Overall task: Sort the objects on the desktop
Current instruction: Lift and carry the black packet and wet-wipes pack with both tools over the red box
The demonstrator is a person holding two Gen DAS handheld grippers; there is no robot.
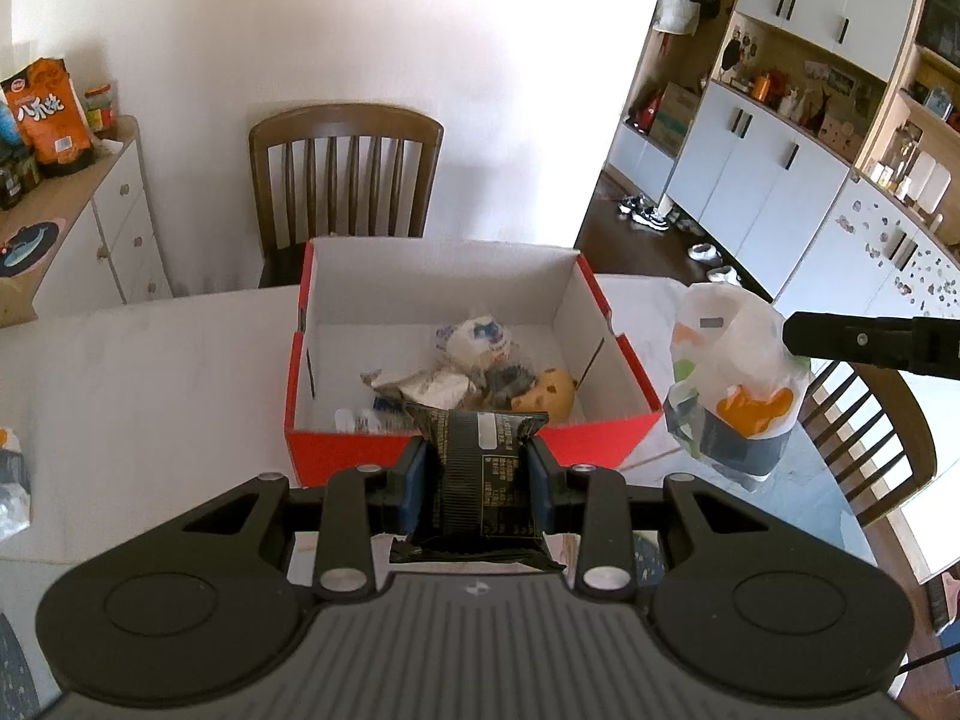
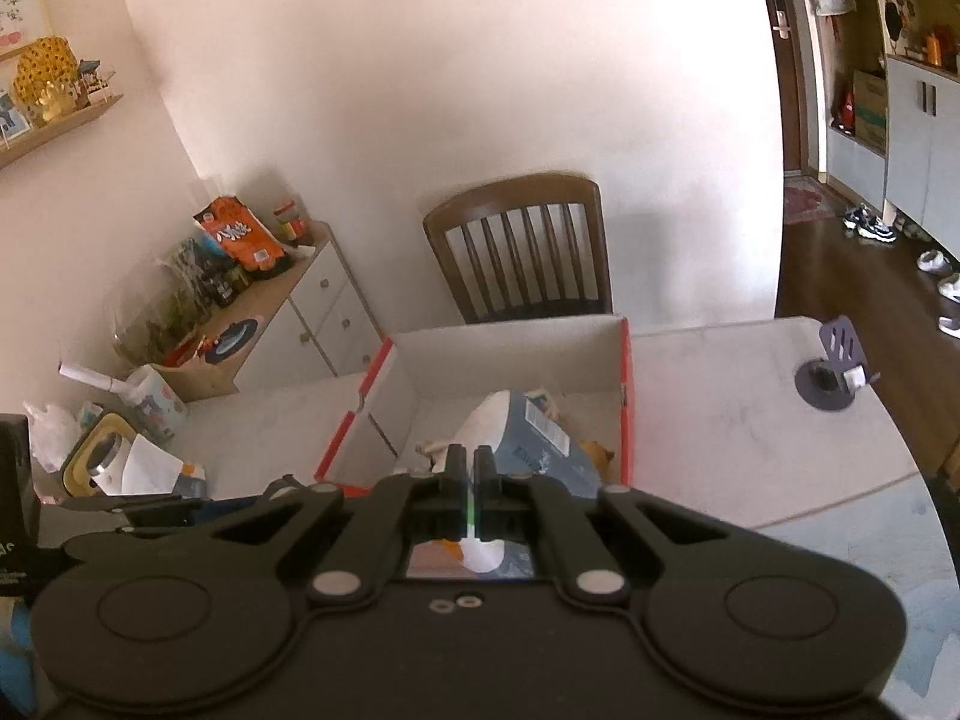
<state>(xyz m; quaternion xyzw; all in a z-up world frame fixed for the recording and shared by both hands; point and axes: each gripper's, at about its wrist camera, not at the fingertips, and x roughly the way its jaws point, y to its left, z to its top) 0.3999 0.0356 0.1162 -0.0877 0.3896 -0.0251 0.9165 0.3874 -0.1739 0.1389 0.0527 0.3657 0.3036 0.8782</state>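
up close, the left hand-held gripper [image 1: 478, 468] is clamped on a black snack packet [image 1: 480, 480], held just before the near wall of the red shoebox [image 1: 468, 447] on the pale tabletop [image 1: 150, 372]. the right hand-held gripper [image 2: 466, 468] is pinched together on a white plastic bag [image 1: 735, 384] hanging beside the box's right wall. crumpled wrappers [image 1: 456, 372] lie inside the box.

Wooden chair [image 1: 345, 180] behind table [image 1: 150, 360]
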